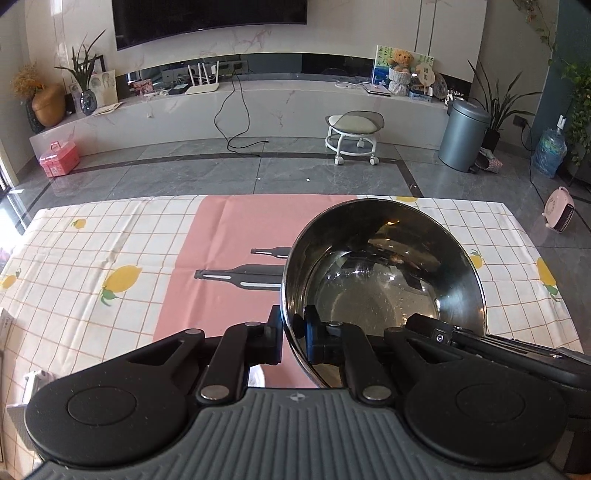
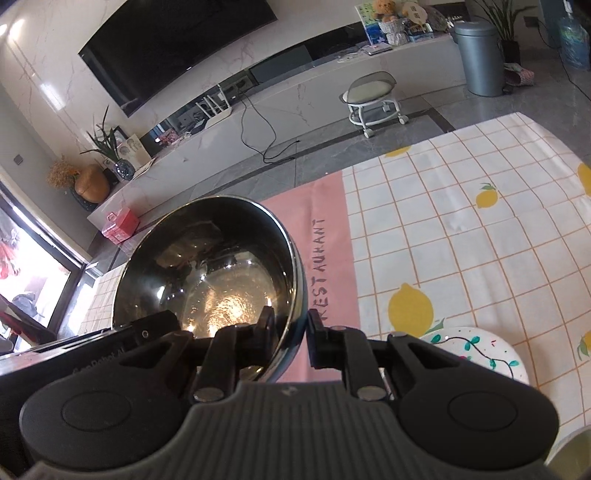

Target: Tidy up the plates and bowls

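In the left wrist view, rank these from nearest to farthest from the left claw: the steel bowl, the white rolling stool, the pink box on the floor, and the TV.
1. Shiny steel bowl, rim between the left claw fingers.
2. Pink box, on the floor, far left.
3. White rolling stool, on the floor, too close to call against the box.
4. Black TV, on the wall.

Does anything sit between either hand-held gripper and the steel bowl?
No. The left hand-held gripper and the right hand-held gripper each pinch the steel bowl rim, one finger inside, one outside. Nothing intervenes.
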`<state>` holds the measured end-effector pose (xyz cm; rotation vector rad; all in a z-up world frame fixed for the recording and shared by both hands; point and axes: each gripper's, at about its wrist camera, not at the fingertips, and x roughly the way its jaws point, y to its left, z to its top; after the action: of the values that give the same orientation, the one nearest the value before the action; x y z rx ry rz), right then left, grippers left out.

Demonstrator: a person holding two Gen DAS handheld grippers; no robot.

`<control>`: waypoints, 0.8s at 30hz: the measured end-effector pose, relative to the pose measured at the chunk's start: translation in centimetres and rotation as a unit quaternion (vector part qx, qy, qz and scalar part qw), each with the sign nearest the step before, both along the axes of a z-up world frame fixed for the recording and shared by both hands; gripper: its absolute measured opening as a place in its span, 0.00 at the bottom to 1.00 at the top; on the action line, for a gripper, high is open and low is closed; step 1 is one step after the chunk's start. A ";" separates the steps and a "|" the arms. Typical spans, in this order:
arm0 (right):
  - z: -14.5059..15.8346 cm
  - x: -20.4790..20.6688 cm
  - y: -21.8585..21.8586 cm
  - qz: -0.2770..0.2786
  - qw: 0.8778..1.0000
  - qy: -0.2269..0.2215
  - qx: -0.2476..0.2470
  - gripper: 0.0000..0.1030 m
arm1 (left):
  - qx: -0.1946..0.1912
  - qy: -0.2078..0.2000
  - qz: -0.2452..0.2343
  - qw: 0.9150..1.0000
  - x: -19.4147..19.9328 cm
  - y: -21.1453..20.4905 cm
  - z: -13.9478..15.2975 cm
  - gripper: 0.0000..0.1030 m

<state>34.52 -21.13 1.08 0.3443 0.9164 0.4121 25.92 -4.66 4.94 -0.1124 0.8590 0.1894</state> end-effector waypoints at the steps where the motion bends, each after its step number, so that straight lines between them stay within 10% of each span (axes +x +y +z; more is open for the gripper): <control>1: 0.4 -0.6 0.3 0.007 1.000 -0.003 0.003 0.16 | -0.008 0.001 0.007 1.000 -0.6 0.5 0.4 0.12; 24: 4.6 -17.0 5.7 0.114 0.992 -0.057 -0.009 0.18 | 0.005 0.020 0.007 1.000 -15.5 5.1 2.7 0.14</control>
<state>17.48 -15.42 5.66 0.1976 0.8497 0.6280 10.46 0.45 7.66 -0.1064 0.8980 0.2092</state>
